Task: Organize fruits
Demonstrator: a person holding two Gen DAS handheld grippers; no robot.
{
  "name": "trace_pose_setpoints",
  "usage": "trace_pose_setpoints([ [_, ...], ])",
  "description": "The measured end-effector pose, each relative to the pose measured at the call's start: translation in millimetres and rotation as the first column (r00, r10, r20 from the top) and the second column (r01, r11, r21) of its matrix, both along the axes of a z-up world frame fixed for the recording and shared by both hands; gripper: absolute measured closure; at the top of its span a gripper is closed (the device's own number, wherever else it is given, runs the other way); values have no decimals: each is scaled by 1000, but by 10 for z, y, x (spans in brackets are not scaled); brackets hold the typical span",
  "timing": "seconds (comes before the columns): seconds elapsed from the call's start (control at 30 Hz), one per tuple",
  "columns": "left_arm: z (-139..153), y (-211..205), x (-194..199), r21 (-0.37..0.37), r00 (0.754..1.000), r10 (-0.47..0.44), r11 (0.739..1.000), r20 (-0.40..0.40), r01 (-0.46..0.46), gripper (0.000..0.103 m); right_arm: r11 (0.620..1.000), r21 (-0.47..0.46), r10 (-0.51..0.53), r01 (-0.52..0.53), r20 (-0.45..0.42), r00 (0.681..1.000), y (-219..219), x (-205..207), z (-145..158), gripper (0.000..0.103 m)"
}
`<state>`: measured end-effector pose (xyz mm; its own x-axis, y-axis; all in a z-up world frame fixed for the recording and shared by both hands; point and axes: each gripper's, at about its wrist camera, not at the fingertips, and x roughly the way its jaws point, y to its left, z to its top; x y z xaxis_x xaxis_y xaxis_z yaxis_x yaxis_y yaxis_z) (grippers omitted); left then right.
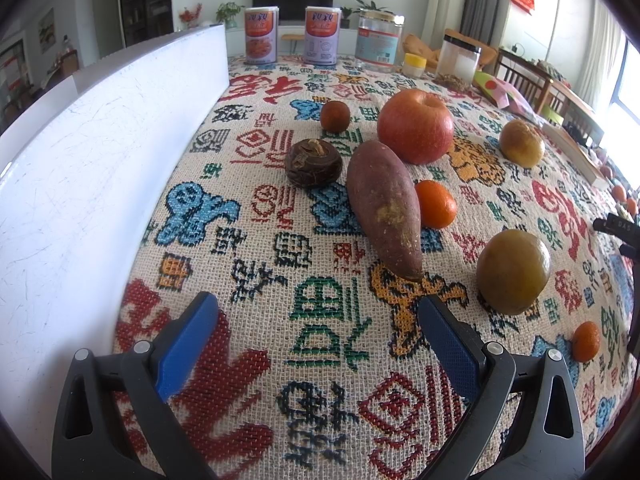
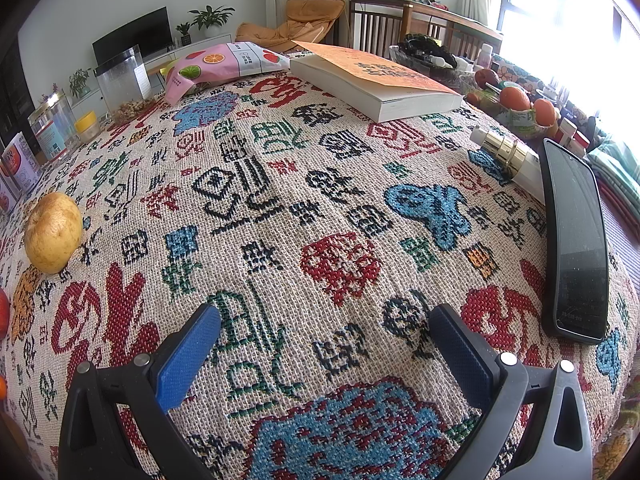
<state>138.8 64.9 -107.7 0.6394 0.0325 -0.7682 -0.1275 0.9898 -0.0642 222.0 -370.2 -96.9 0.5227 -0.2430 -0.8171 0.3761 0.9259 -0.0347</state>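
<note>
On the patterned cloth in the left wrist view lie a sweet potato (image 1: pixel 385 204), a red apple (image 1: pixel 415 126), a small orange (image 1: pixel 436 204), a dark brown round fruit (image 1: pixel 314 163), a small reddish-brown fruit (image 1: pixel 335 117), two yellow-green fruits (image 1: pixel 513 272) (image 1: pixel 521 144) and a second small orange (image 1: pixel 586 341). My left gripper (image 1: pixel 318 314) is open just short of the sweet potato's near tip, holding nothing. My right gripper (image 2: pixel 325 326) is open over bare cloth. A yellow pear-like fruit (image 2: pixel 53 232) lies far left of it.
A white board (image 1: pixel 100 168) runs along the left. Two cans (image 1: pixel 261 35), jars (image 1: pixel 379 42) and a yellow-lidded pot (image 1: pixel 414 65) stand at the back. A book (image 2: pixel 376 80), snack bag (image 2: pixel 224 65), phone (image 2: pixel 576 240), gold-banded tube (image 2: pixel 508 156) and fruit bowl (image 2: pixel 516 108) sit right.
</note>
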Motion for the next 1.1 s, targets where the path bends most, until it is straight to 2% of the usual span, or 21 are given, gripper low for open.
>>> trace_pose_setpoints([
  [0.97,-23,-35,45,25,1000,-10,1000,-16,11,2,1000,0,0,0,0,1000,-4,-1,-8,0],
  [1.03,7,-7,28,-4,1000,-21,1000,0,21,2,1000,1,-2,2,0,1000,-3,13,0,0],
  [1.1,108,45,57,-108,999,-48,993,10,49,3,1000,4,-2,2,1,1000,-5,27,-11,0],
])
